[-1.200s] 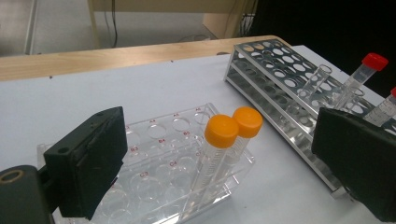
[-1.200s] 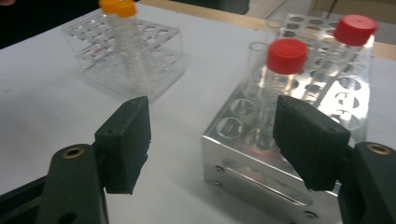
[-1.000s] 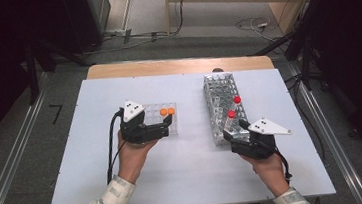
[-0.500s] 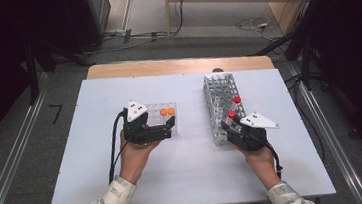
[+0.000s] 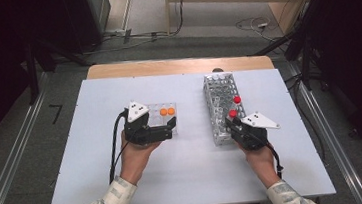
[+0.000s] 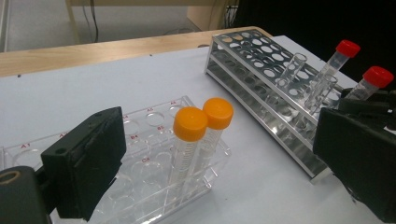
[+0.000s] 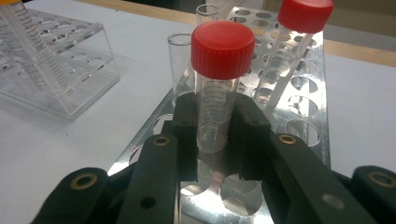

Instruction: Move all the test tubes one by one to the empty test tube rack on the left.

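Observation:
A metal tube rack (image 5: 215,86) stands right of centre on the white table. Two red-capped tubes rise from its near end. My right gripper (image 5: 232,121) is shut on the nearer red-capped tube (image 7: 217,51). Its jaws have just been closing, and they now press on the tube's clear body (image 7: 212,126) above the rack (image 7: 303,93). The other red-capped tube (image 7: 299,18) leans behind it. My left gripper (image 5: 169,129) stands open beside a clear plastic rack (image 5: 154,109) with two orange-capped tubes (image 6: 201,123). Nothing is gripped between its jaws.
Two empty uncapped glass tubes (image 7: 180,51) stand in the metal rack close to the held tube. A wooden strip (image 5: 175,65) runs along the table's far edge. Bare white table (image 5: 190,171) lies between my two hands.
My right gripper has edged towards the metal rack, and its jaws have come together on the nearer red-capped tube. My left hand has stayed where it was.

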{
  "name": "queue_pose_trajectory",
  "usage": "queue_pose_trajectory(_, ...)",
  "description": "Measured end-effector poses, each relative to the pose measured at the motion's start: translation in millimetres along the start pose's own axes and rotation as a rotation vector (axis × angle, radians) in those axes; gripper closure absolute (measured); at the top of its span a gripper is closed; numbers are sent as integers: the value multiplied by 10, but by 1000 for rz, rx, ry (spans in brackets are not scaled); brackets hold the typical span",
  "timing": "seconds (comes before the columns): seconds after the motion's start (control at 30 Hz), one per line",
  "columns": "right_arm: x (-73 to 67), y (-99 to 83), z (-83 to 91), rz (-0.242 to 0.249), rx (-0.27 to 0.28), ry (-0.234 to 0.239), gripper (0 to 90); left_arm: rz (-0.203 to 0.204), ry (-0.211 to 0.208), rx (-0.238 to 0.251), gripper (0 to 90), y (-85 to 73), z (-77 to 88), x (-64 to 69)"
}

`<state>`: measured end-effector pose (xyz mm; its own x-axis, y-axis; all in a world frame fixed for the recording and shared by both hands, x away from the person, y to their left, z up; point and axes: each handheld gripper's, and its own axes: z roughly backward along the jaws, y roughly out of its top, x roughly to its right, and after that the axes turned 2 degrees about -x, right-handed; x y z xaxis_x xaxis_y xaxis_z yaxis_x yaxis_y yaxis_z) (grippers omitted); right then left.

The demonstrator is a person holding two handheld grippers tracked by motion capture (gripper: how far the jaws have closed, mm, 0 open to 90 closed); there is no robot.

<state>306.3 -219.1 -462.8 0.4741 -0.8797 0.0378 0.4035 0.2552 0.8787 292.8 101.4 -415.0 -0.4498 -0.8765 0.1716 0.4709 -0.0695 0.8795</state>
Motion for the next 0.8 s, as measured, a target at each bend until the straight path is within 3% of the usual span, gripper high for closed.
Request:
queue_pose_trajectory(0.53,-29,296,356,3,114,9,709,3,0,3,34,7,15,-11)
queue_pose_trajectory(0.8,-67,380,510,-2,142,42,709,3,-4,8,35,17,26,-9)
